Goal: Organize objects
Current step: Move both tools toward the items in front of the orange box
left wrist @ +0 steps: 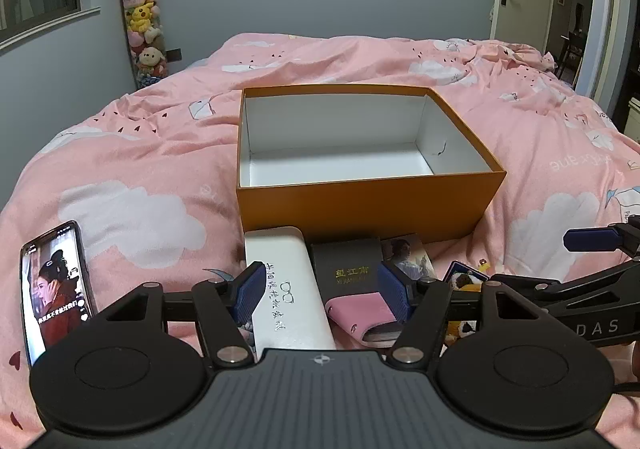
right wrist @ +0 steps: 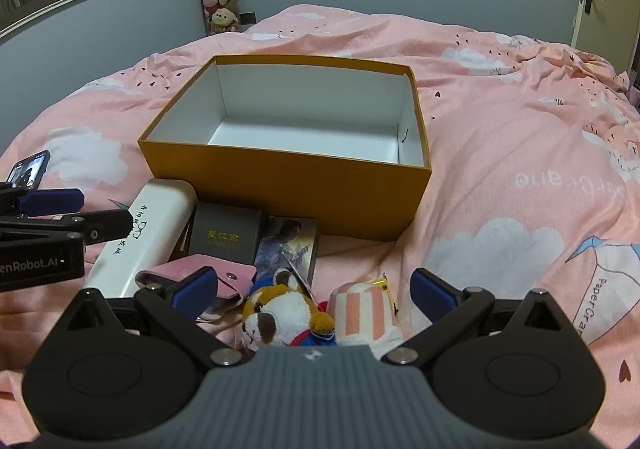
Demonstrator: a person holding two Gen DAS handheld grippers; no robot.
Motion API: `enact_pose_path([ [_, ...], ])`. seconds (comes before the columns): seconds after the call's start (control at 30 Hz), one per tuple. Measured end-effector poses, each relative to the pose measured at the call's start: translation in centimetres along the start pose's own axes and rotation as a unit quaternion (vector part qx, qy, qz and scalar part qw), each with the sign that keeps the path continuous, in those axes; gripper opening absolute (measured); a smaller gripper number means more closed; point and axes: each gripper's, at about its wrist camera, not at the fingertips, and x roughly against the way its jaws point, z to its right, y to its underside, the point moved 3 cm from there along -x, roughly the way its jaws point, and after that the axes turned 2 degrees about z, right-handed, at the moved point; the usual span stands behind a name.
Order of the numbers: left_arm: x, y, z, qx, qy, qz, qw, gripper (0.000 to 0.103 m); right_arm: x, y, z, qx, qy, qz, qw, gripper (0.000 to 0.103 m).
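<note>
Pink bed (left wrist: 140,153), glasses case (left wrist: 286,289) between parted left jaws

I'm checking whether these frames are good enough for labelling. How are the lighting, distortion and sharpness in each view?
Left wrist view: dim, even indoor light, soft shadows inside the orange box; fisheye bends the door frame; text on the white case is readable; the phone screen glows without glare. Right wrist view: same light, the bed bulges from distortion; the fox plush close to the lens looks slightly soft.

One orange box (left wrist: 360,205), one white glasses case (left wrist: 286,289), one dark booklet (left wrist: 348,265), one pink wallet (left wrist: 362,315), two plush toys (right wrist: 288,309) (near right), one phone (left wrist: 54,289).
</note>
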Motion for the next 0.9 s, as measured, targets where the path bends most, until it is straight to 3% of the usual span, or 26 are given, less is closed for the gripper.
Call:
enact_pose_path([
  [0.7,-0.15,0.19,0.04,-0.004,0.003,-0.006,1.0,0.075,-0.09,0.26,0.21,-0.003,0.0,-0.003,1.0,0.102],
  [0.9,-0.57,0.08,-0.3,0.004,0.019,-0.025,0.9995,0.072,-0.6,0.11,0.1,-0.006,-0.01,-0.014,1.0,0.102],
])
